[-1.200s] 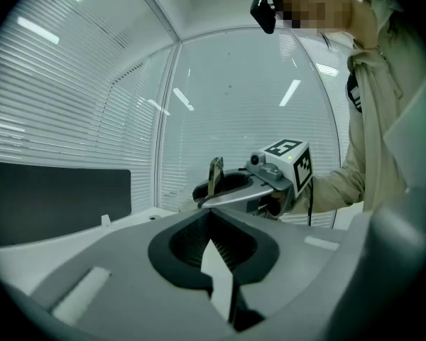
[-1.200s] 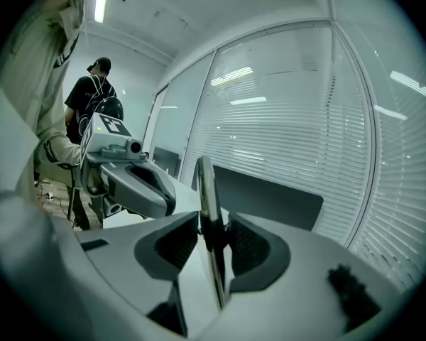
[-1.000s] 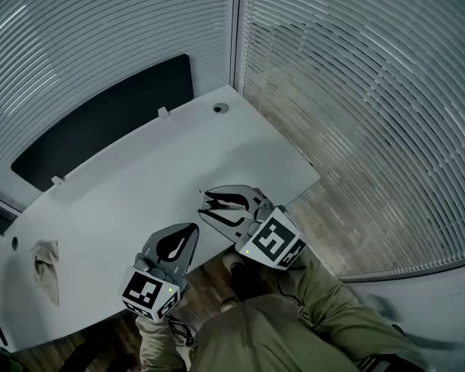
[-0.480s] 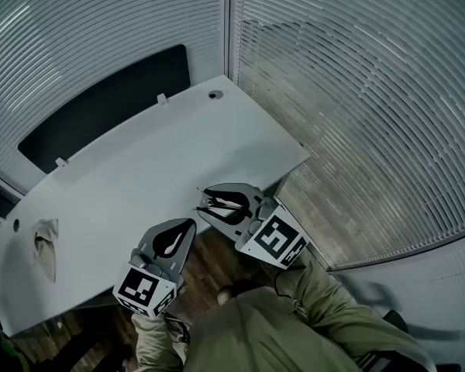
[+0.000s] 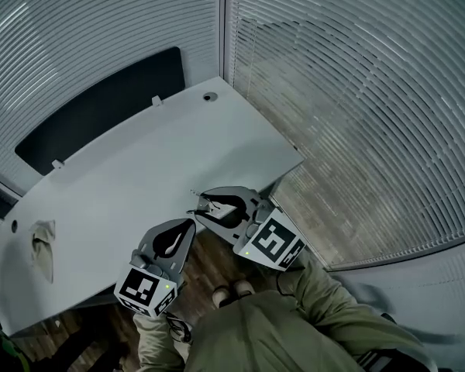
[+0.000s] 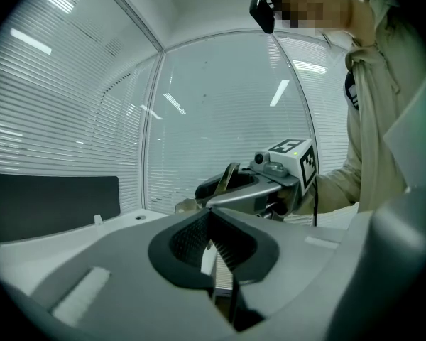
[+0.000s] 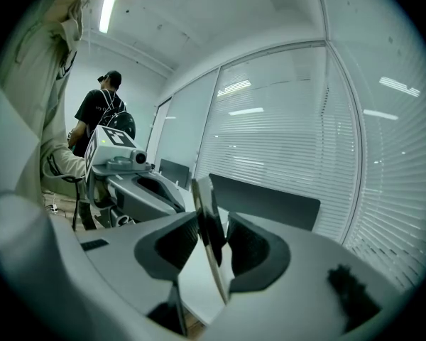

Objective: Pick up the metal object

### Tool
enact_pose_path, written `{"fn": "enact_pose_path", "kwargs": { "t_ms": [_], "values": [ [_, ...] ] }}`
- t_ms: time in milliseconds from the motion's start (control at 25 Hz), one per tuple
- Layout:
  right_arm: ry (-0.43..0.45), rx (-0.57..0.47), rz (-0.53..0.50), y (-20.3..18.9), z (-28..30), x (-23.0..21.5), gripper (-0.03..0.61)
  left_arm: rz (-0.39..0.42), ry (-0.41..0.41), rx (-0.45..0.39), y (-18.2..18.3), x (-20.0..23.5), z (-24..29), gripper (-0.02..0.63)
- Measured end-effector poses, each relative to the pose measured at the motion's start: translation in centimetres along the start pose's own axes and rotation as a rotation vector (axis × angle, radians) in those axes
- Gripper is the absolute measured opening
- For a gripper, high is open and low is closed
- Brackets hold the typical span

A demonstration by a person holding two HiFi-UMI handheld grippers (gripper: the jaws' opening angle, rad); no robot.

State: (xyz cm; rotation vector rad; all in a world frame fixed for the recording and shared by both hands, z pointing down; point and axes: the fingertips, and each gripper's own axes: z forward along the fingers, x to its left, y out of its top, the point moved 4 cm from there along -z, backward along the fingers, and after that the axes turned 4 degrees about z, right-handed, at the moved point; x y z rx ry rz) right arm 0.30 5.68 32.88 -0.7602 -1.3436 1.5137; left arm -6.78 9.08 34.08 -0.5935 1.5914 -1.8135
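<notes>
A thin metal object (image 7: 210,227) stands on edge between the pads of my right gripper (image 7: 214,241), which is shut on it. In the head view the right gripper (image 5: 211,206) hangs over the front edge of the white table (image 5: 139,169), and the metal object (image 5: 204,204) shows as dark prongs between the jaws. My left gripper (image 5: 175,239) hovers just left of it, off the table's edge, shut with nothing in it. The left gripper view shows its own pads (image 6: 214,246) meeting, with the right gripper (image 6: 250,187) beyond them.
A crumpled cloth (image 5: 43,248) lies at the table's left end. A dark panel (image 5: 101,118) runs behind the table. Slatted blinds (image 5: 356,115) cover the glass walls at the back and right. A person (image 7: 99,116) stands in the background.
The table has slid a little up and left in the head view. Both grippers have kept their places beside each other, and the right one still grips the metal object.
</notes>
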Motion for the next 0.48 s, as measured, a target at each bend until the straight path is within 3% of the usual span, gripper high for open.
{"fn": "enact_pose_path", "kwargs": {
  "t_ms": [400, 480],
  "values": [
    [0.006, 0.002, -0.008, -0.24, 0.15, -0.2, 0.132, 0.001, -0.002, -0.003, -0.08, 0.33, 0.53, 0.005],
    [0.003, -0.002, -0.01, -0.15, 0.07, -0.35, 0.098, 0.006, -0.006, -0.005, -0.03, 0.32, 0.68, 0.005]
  ]
}}
